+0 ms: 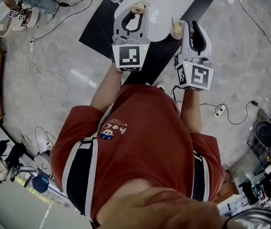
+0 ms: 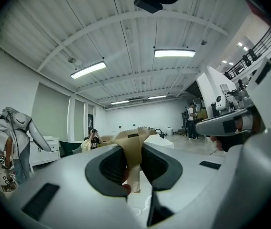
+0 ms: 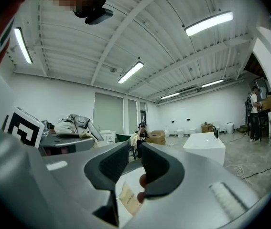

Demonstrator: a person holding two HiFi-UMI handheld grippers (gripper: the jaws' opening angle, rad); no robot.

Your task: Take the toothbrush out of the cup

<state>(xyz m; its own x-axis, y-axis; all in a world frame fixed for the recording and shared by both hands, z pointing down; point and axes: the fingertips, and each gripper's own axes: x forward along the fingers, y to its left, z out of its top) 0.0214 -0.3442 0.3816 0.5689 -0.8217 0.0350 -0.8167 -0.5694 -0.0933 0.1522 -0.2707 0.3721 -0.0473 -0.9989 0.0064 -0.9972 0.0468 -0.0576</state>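
My left gripper [image 1: 138,11] reaches over the white table [image 1: 173,1] and is shut on a tan paper wrapper [image 1: 139,6]. In the left gripper view the wrapper [image 2: 133,144] stands pinched upright between the dark pads, with the left gripper [image 2: 133,162] pointing level. My right gripper [image 1: 183,28] is beside it to the right, with a tan piece [image 1: 176,28] at its tip. In the right gripper view the right gripper [image 3: 135,165] shows a narrow bare gap between its pads, and a tan printed piece [image 3: 130,199] hangs just below them. I see no cup and no bare toothbrush.
A black strip [image 1: 99,30] lies under the table's near edge. Cables [image 1: 54,75] trail over the pale floor. A person [image 1: 1,13] bends at the far left. A white basin block [image 3: 204,147] stands ahead to the right. Equipment [image 1: 269,142] crowds the right edge.
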